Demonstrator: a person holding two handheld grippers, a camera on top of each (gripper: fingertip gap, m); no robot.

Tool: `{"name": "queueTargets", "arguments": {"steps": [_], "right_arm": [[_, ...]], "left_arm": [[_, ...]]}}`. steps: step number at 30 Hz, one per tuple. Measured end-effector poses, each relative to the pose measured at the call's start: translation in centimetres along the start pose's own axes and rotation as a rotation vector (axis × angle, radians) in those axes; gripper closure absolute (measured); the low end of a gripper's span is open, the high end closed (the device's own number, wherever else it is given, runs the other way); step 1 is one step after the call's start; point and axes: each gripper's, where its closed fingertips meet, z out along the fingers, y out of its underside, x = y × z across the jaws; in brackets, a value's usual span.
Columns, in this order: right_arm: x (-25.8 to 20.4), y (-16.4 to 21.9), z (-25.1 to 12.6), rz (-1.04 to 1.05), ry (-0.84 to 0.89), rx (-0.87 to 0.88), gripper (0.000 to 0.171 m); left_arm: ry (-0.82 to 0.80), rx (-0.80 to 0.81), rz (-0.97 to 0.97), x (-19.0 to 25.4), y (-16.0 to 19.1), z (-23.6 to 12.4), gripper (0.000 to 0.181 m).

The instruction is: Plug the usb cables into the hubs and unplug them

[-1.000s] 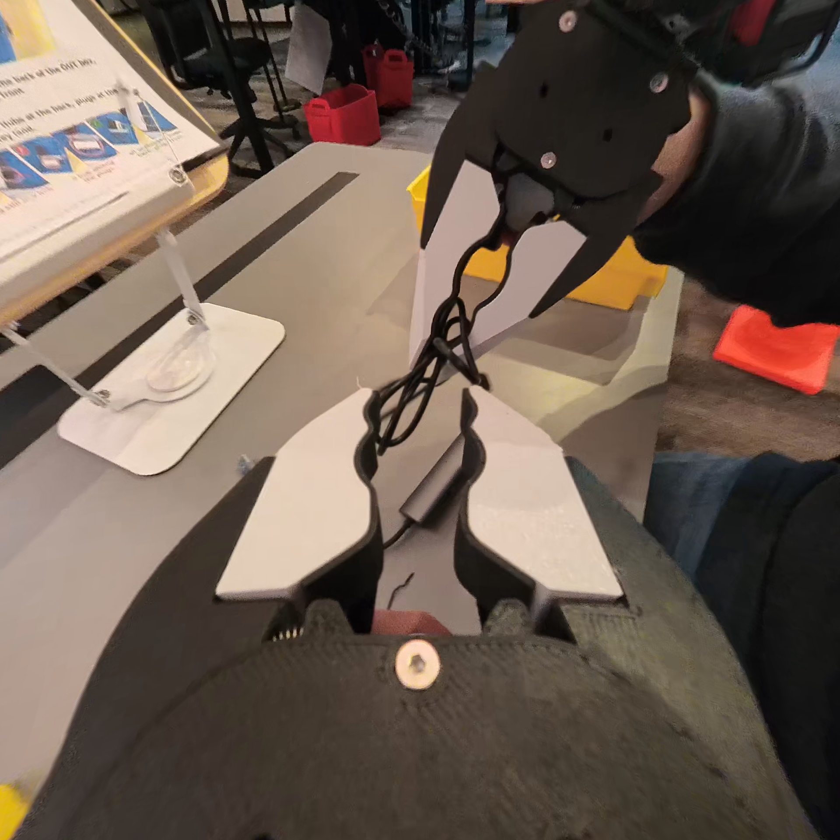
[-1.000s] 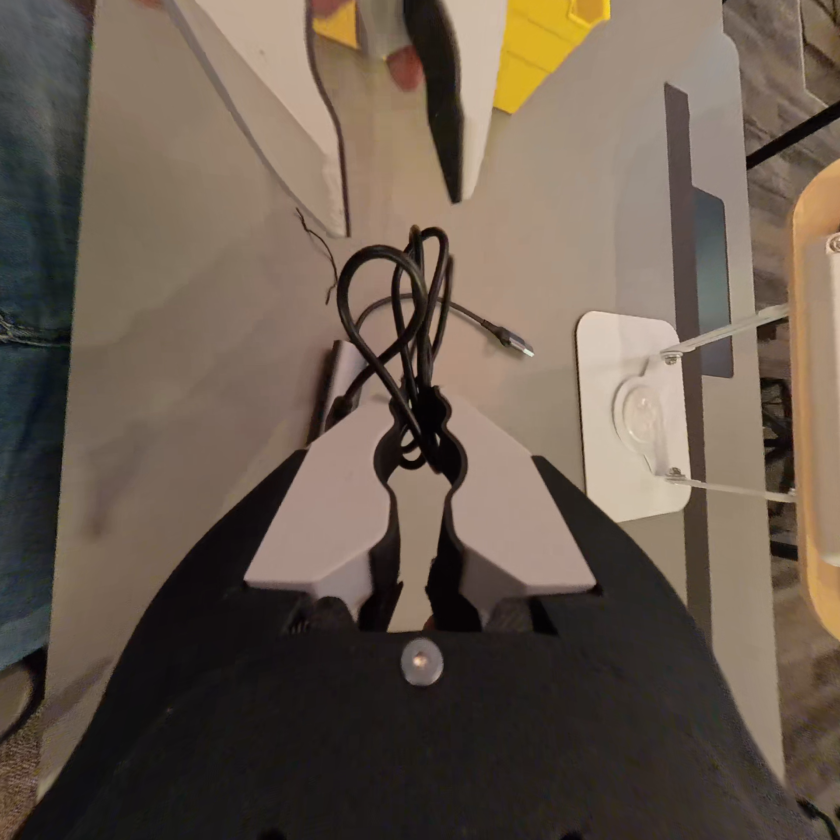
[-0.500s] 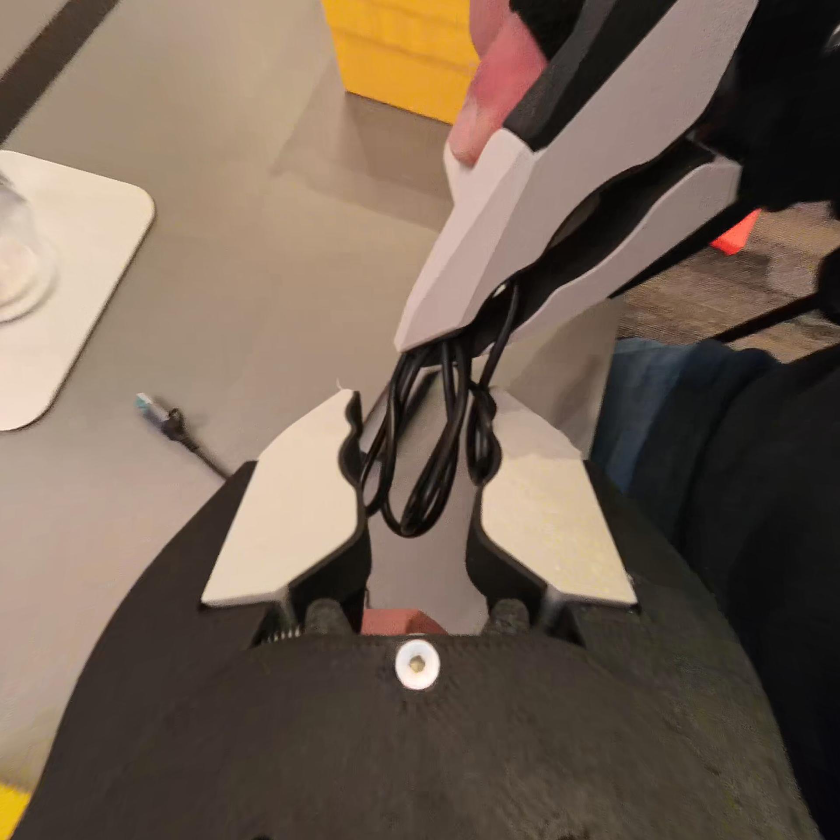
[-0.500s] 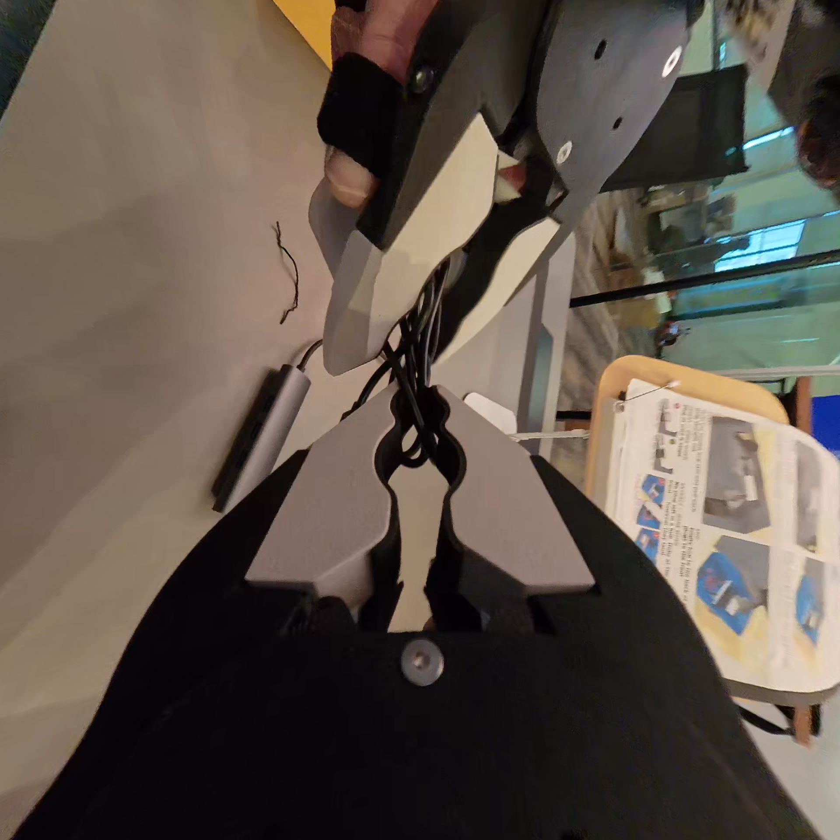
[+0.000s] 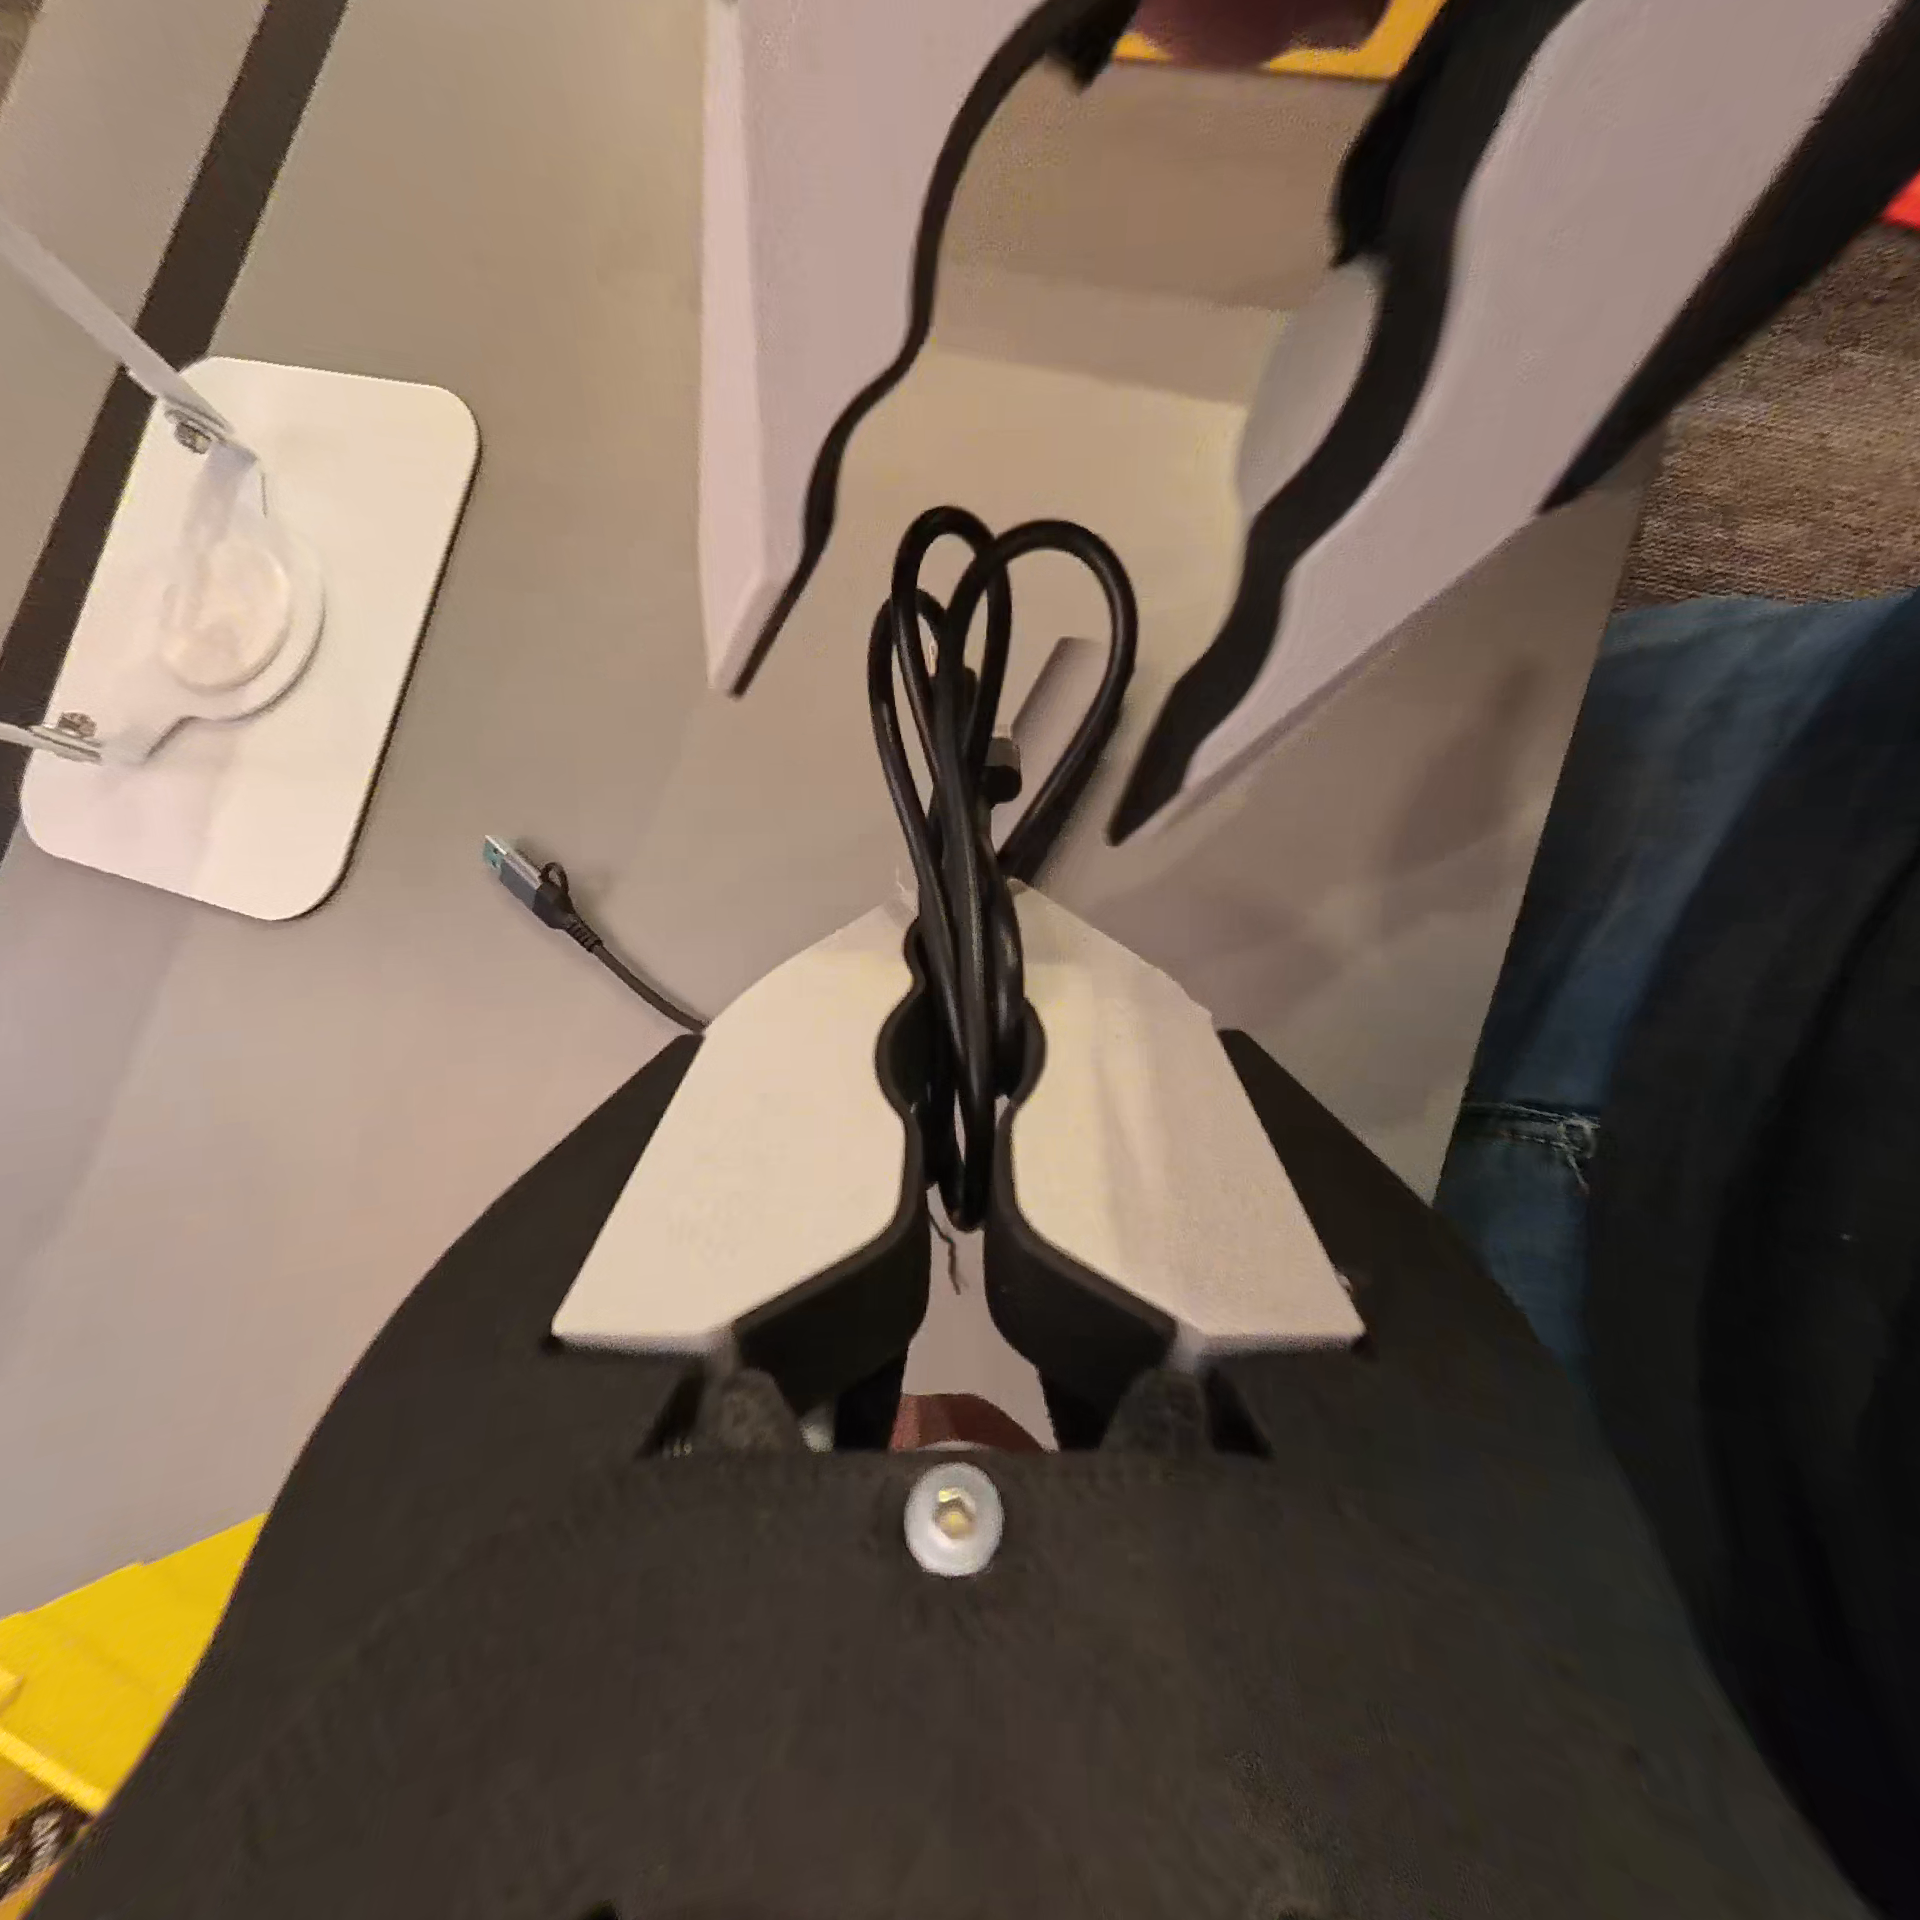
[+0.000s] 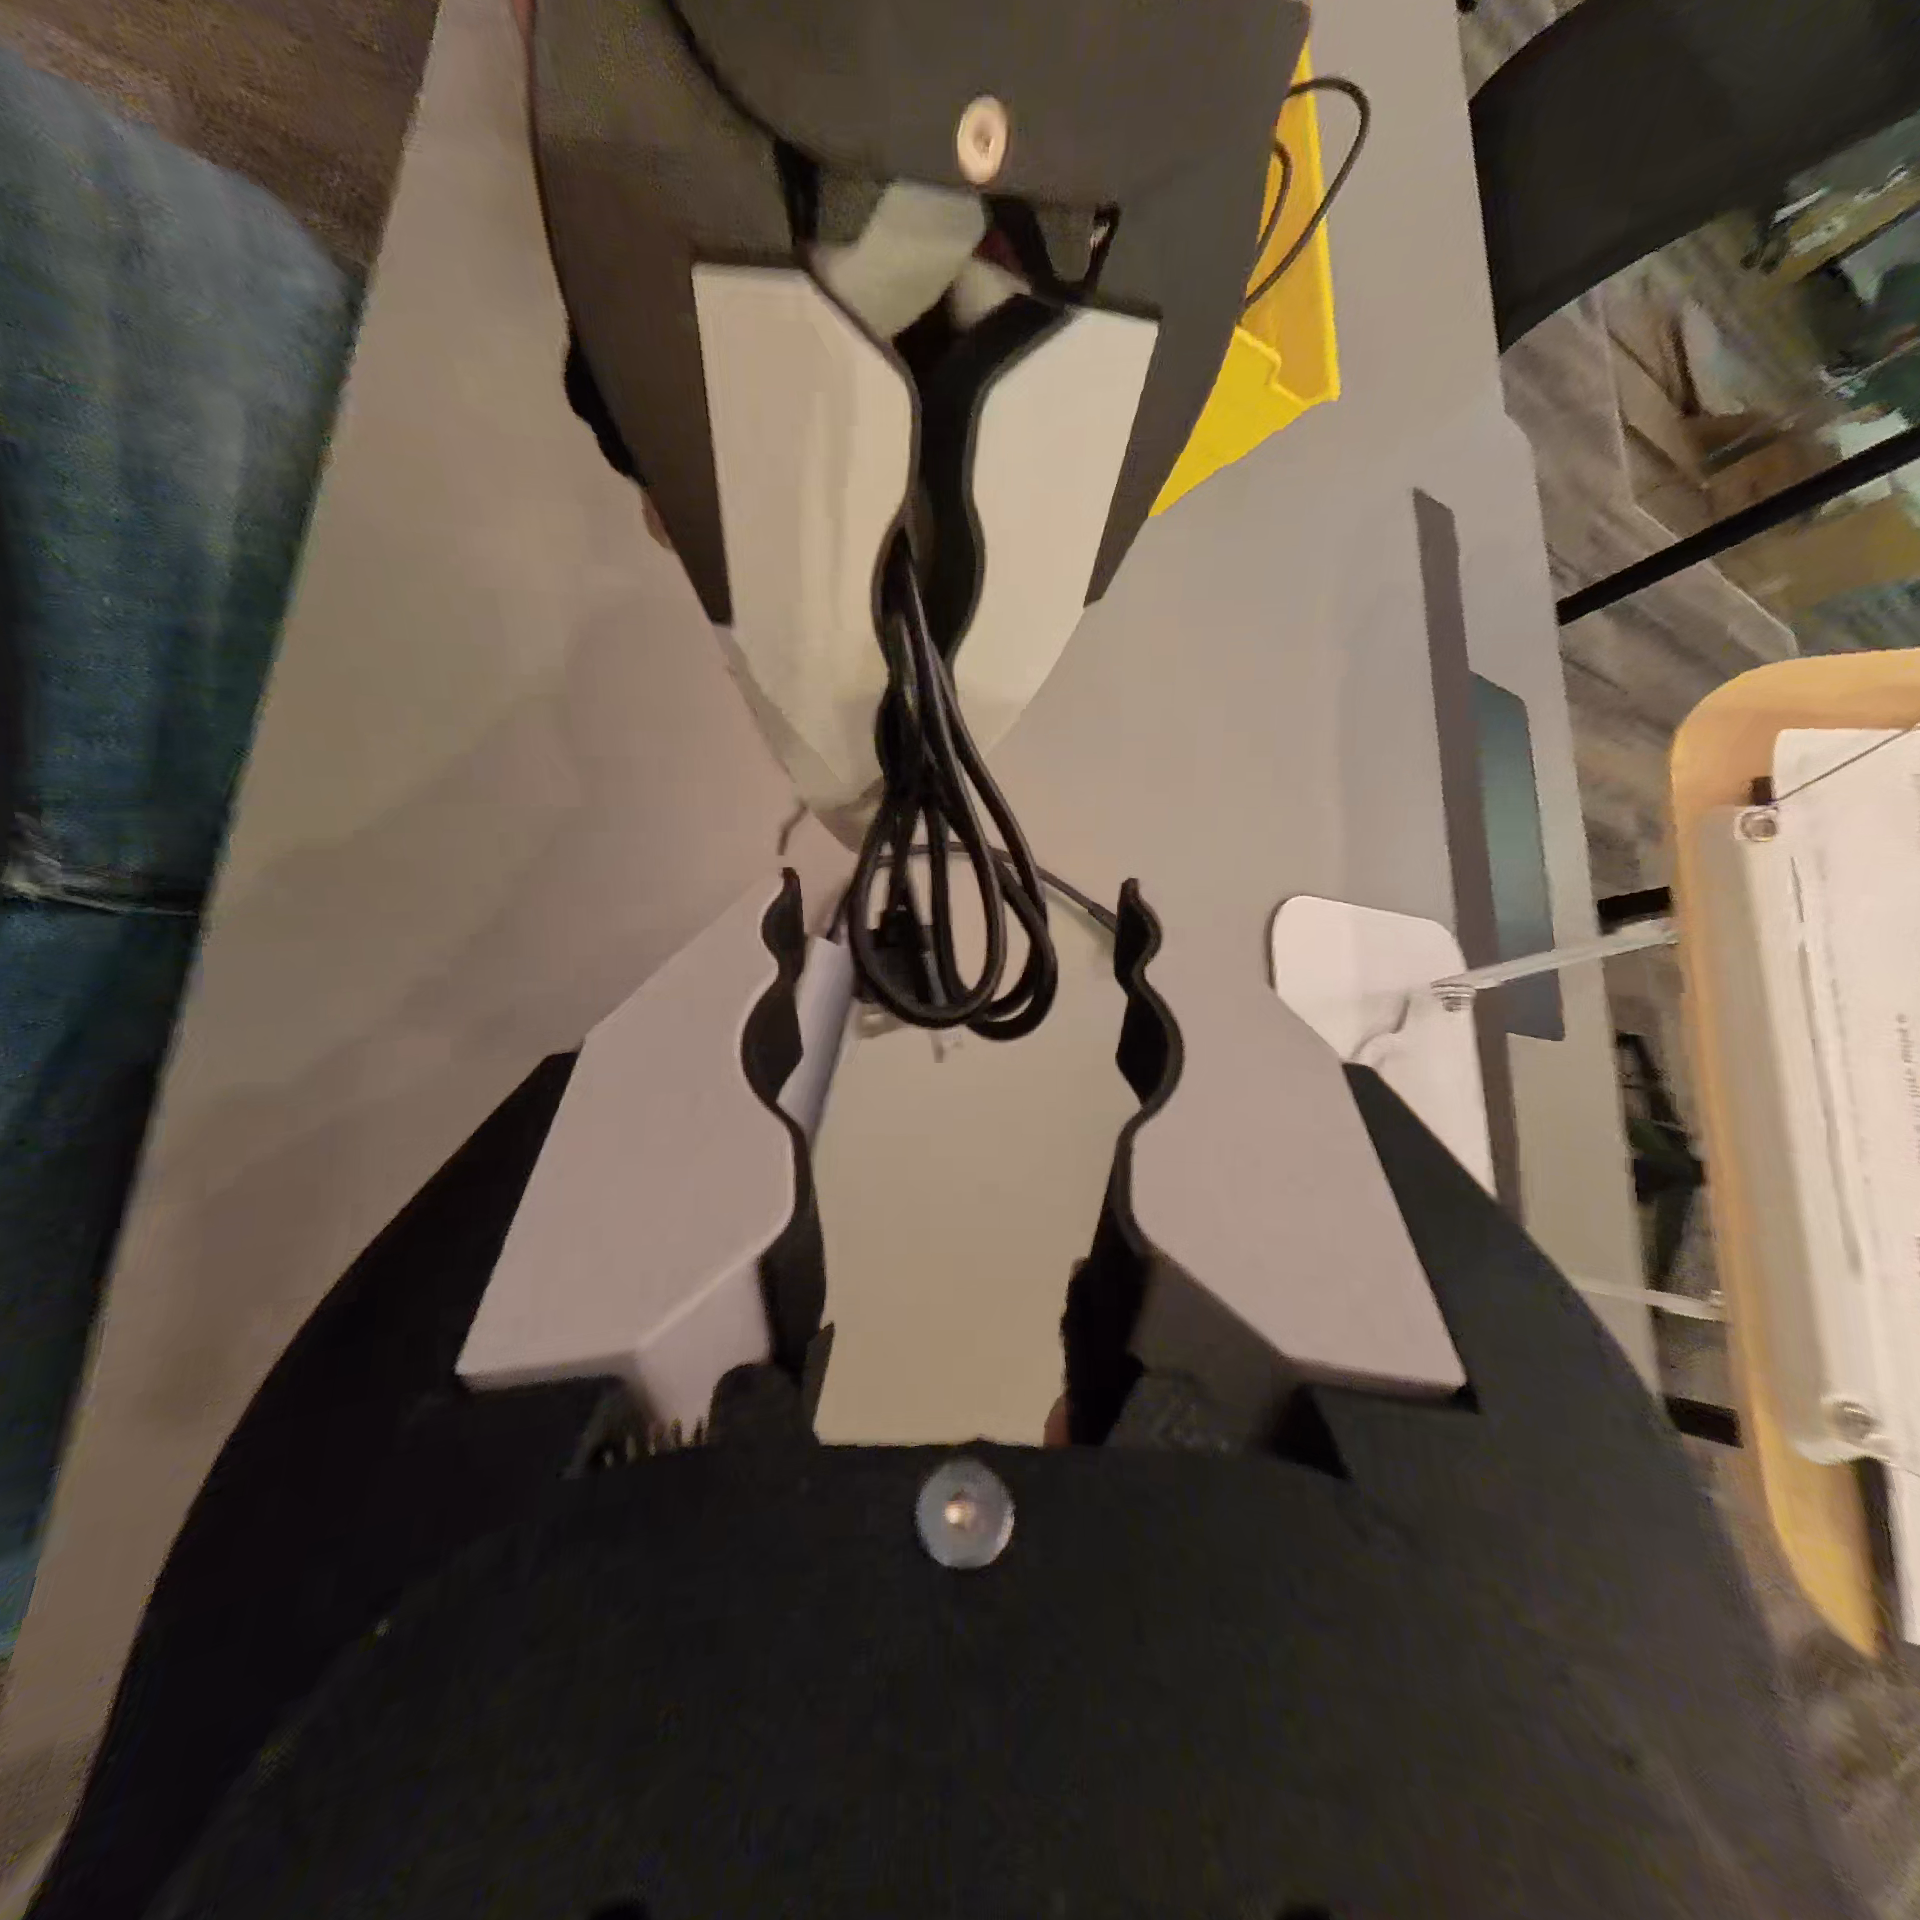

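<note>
A coiled bundle of black USB cable (image 5: 961, 831) is pinched between the fingers of my left gripper (image 5: 961, 904), which is shut on it above the grey table (image 5: 364, 1091). The cable's free USB plug (image 5: 509, 868) lies on the table to the left. A grey hub (image 5: 1060, 686) lies behind the loops, mostly hidden. My right gripper (image 6: 961, 894) is open and empty, its fingers on either side of the hanging cable loops (image 6: 956, 935). The right wrist view shows the left gripper (image 6: 904, 769) opposite, holding the cable, and a sliver of the hub (image 6: 821, 997).
A white stand base (image 5: 239, 644) sits on the left of the table and carries a wooden document board (image 6: 1766, 1039). A yellow bin (image 6: 1268, 343) is at one end, another yellow bin (image 5: 62, 1704) near me. A person's jeans leg (image 5: 1714, 935) is beside the table edge. Both grippers' tips are close together, under 4 cm apart.
The cable bundle has passed from the right gripper to the left. The left gripper closed on it, and the right gripper opened and let go.
</note>
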Motion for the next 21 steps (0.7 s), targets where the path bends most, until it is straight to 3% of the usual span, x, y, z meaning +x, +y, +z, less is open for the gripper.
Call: {"name": "queueTargets", "arguments": {"steps": [6,8,11,13,17,19,21], "right_arm": [[0.9,0.3,0.6,-0.433,0.263,-0.147,0.103],[1.5,0.8,0.9,-0.47,0.33,-0.211,0.112],[2.1,1.1,0.9,-0.476,0.376,-0.217,0.145],[2.0,1.5,1.0,-0.453,0.347,-0.225,0.155],[1.6,1.8,1.3,-0.341,0.262,-0.185,0.159],[1.8,2.1,1.3,-0.296,0.236,-0.19,0.158],[1.7,2.3,1.3,-0.264,0.197,-0.178,0.159]], "left_arm": [[0.309,0.132,-0.305,1.2,-1.2,-1.0,0.176],[0.383,0.142,-0.364,1.5,-1.3,-0.9,0.176],[0.477,0.157,-0.446,1.8,-1.5,-0.8,0.176],[0.511,0.162,-0.467,2.2,-1.5,-0.6,0.176],[0.477,0.186,-0.45,1.9,-1.7,-0.5,0.168],[0.357,0.151,-0.381,1.0,-1.0,-0.2,0.148],[0.2,0.158,-0.248,0.0,-0.9,-0.6,0.138]]}}
